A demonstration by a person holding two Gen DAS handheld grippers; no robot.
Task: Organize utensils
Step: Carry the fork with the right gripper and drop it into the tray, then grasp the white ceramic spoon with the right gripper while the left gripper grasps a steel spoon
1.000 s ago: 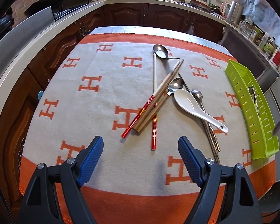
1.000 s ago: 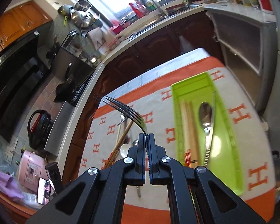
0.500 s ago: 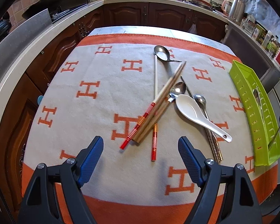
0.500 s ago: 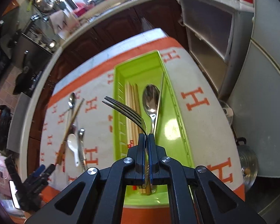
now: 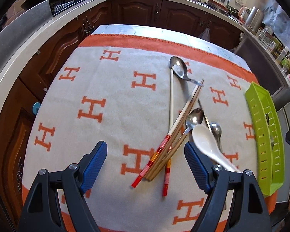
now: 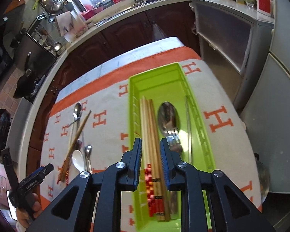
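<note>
The right gripper (image 6: 150,150) is opening above the green tray (image 6: 200,119), and nothing is between its pads; the fork (image 6: 174,139), blurred, is already below them, over the large spoon (image 6: 167,116) in the tray. The fork may land crossed over that spoon and the tray's chopsticks (image 6: 150,135), which makes the tray untidy and leaves less room for the rest.

The left gripper (image 5: 146,161) stands wide open and empty over the heap on the orange-and-white cloth (image 5: 110,89). There the loose chopsticks (image 5: 176,131), the white ceramic spoon (image 5: 208,145) and the metal spoons (image 5: 193,118) overlap, so closing on one could drag or flip a neighbour.

Only the right wrist view shows the contents of the tray. The left wrist view shows the tray's slotted side only, but shows the crossing of the heap clearly.
</note>
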